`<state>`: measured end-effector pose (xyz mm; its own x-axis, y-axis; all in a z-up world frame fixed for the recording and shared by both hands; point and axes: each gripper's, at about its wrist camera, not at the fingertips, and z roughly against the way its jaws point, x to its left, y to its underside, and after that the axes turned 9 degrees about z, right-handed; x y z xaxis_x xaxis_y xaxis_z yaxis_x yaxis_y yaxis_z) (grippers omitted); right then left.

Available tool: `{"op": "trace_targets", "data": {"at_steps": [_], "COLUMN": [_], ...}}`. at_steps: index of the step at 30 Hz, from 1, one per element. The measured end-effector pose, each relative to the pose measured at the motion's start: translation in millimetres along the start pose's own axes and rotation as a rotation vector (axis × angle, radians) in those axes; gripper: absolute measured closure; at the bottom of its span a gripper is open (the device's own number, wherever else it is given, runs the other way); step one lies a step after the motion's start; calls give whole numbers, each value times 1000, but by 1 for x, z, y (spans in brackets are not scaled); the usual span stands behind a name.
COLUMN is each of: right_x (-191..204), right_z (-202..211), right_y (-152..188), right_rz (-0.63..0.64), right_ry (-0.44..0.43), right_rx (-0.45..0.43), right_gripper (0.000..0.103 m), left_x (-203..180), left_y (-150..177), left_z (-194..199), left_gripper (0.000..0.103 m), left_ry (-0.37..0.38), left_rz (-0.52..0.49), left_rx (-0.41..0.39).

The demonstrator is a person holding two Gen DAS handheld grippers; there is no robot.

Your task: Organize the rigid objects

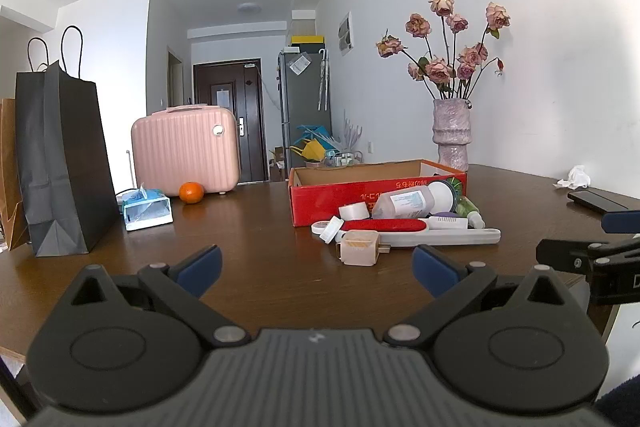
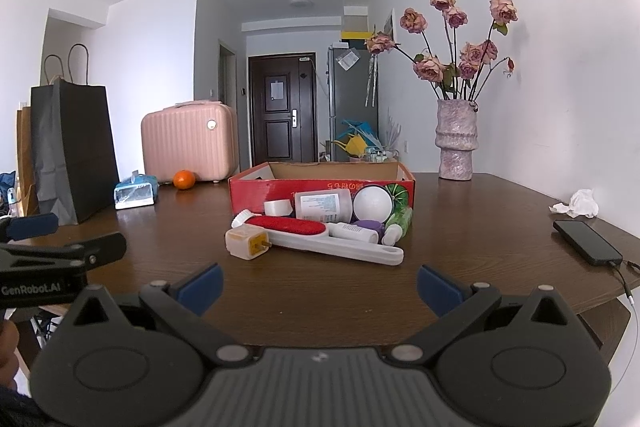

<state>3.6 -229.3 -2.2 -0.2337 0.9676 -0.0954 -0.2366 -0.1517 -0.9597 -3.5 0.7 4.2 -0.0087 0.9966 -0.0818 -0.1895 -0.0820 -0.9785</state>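
Observation:
A red cardboard box [image 1: 320,201] [image 2: 248,193] stands open on the brown table. In front of it lies a pile: a beige plug adapter [image 1: 358,247] [image 2: 246,243], a white lint brush with a red pad [image 1: 420,231] [image 2: 320,235], a clear bottle [image 1: 402,203] [image 2: 323,205], a white ball [image 2: 372,203], a green bottle [image 2: 400,221], a small white tube [image 2: 354,231] and a tape roll [image 1: 353,211]. My left gripper [image 1: 316,267] is open and empty, short of the adapter. My right gripper [image 2: 320,285] is open and empty, short of the brush.
A black paper bag [image 1: 60,163], a tissue pack [image 1: 146,207], an orange [image 1: 191,192] and a pink case [image 1: 186,149] stand at the left. A vase of dried roses [image 2: 456,143], a crumpled tissue [image 2: 580,203] and a black phone [image 2: 586,241] with its cable are at the right.

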Motion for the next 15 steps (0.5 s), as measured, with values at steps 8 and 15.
{"op": "trace_targets", "data": {"at_steps": [8, 15], "right_x": [0, 0], "right_z": [0, 1], "right_y": [0, 1], "right_rz": [-2, -4], "right_ry": [0, 2], "right_rx": [1, 1], "right_gripper": [0, 0], "left_x": [0, -1], "left_y": [-1, 0], "left_z": [0, 0], "left_gripper": [0, 0], "left_ry": [1, 2], "left_rz": [-1, -2], "left_rx": [-2, -1]}}
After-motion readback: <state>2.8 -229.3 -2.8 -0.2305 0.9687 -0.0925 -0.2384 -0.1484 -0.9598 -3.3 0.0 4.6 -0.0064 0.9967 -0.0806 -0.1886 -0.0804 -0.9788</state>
